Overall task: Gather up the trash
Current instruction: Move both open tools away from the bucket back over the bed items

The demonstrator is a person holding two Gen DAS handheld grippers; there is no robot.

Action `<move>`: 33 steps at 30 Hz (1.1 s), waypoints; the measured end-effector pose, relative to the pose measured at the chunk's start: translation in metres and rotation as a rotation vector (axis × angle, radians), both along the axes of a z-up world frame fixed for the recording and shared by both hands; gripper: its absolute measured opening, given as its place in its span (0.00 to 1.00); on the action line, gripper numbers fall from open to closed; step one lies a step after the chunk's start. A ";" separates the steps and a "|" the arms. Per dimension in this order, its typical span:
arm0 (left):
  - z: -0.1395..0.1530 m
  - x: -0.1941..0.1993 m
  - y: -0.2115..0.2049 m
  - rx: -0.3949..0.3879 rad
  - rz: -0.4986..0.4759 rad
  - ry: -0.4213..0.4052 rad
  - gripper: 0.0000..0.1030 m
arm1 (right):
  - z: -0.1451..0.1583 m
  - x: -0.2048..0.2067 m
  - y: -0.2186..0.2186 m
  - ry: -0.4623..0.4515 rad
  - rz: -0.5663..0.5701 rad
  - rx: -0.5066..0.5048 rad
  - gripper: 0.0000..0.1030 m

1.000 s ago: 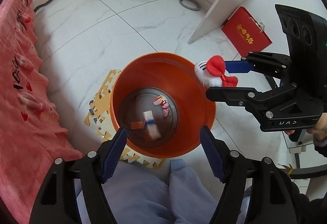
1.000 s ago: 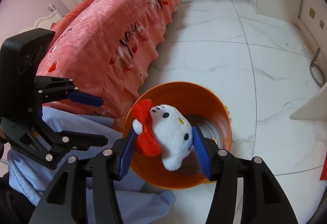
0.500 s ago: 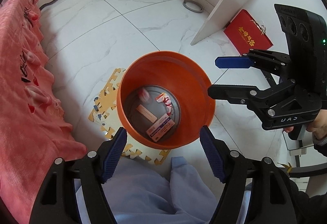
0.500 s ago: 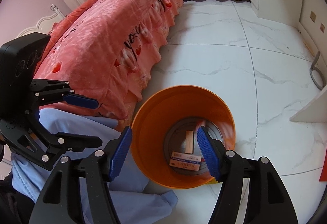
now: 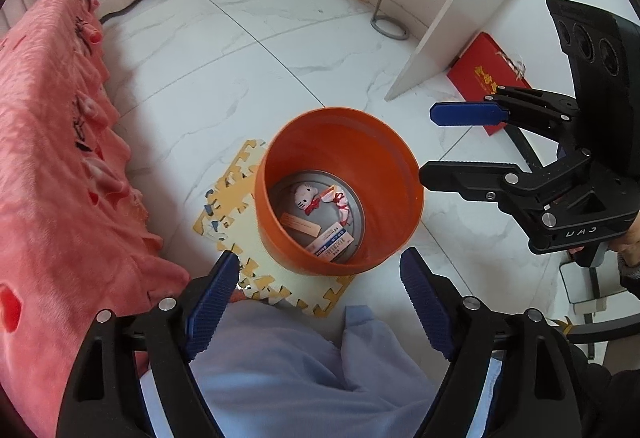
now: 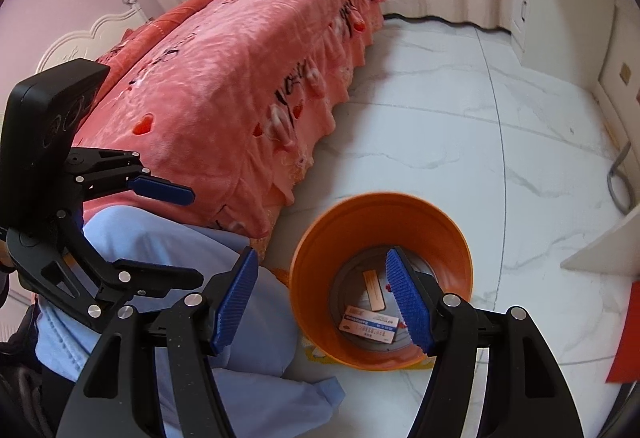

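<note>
Released a second ago, the plush cat toy [image 5: 305, 195] now lies on the orange bin [image 5: 404, 174] floor beside two flat boxes [image 5: 332, 240]. Leftmost, pink bedspread [image 5: 52, 158] crowds the bin's foam mat [image 5: 228, 198]; bare marble lies beyond. Left gripper [image 5: 320, 298] is opening, empty. Right gripper [image 6: 320, 298] gapes empty; its view hides the toy behind a finger.
</note>
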State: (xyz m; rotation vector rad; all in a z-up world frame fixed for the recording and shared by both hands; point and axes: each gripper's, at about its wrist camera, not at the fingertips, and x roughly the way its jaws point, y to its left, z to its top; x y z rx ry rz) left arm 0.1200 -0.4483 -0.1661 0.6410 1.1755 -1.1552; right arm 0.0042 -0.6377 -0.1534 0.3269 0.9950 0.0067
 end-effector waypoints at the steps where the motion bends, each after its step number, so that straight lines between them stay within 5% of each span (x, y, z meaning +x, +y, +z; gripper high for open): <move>1: 0.004 0.000 0.004 -0.004 0.006 -0.006 0.80 | 0.003 0.002 0.003 -0.003 0.007 -0.003 0.66; 12: 0.056 -0.007 0.071 -0.082 0.103 -0.108 0.83 | 0.065 0.020 0.068 -0.102 0.145 -0.056 0.66; 22: 0.116 -0.010 0.180 -0.182 0.306 -0.222 0.86 | 0.122 0.049 0.169 -0.215 0.357 -0.083 0.69; 33: 0.148 -0.016 0.299 -0.188 0.535 -0.318 0.86 | 0.154 0.078 0.286 -0.288 0.593 -0.072 0.70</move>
